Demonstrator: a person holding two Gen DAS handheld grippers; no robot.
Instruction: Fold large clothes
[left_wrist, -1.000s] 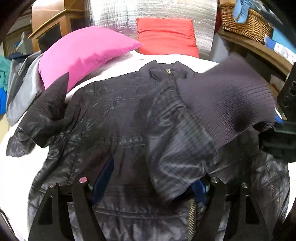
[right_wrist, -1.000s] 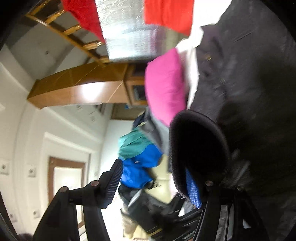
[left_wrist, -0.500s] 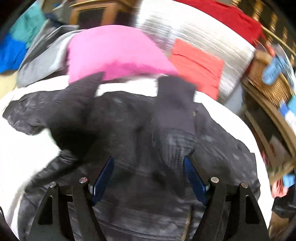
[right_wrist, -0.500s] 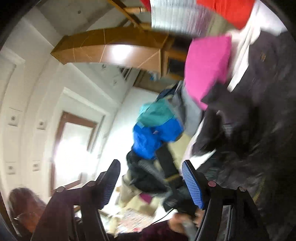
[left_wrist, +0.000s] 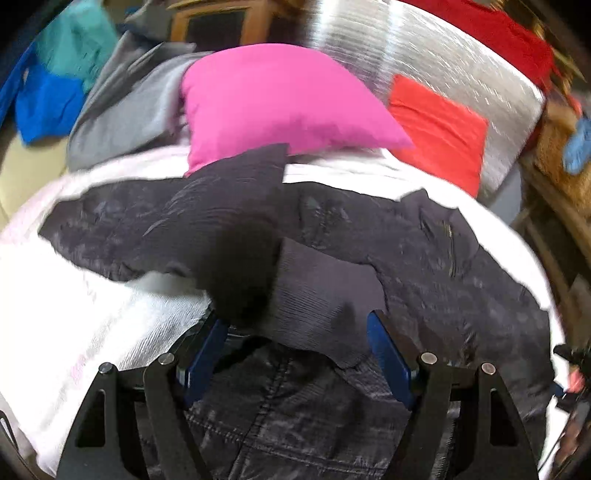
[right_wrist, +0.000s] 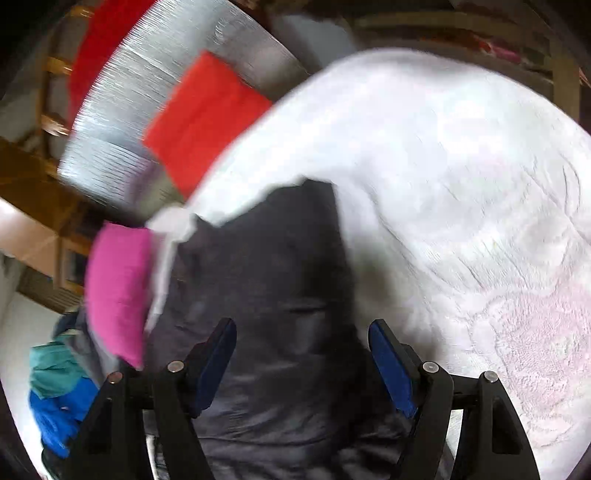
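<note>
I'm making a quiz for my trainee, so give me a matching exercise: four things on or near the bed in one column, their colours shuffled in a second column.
Things:
1. jacket
2. pillow leaning behind the jacket
3. flat cushion beside that pillow
4. bed cover

Colours:
A. white
B. orange-red
C. dark grey
D. pink

Pairs: 1-C, 2-D, 3-B, 4-A
</note>
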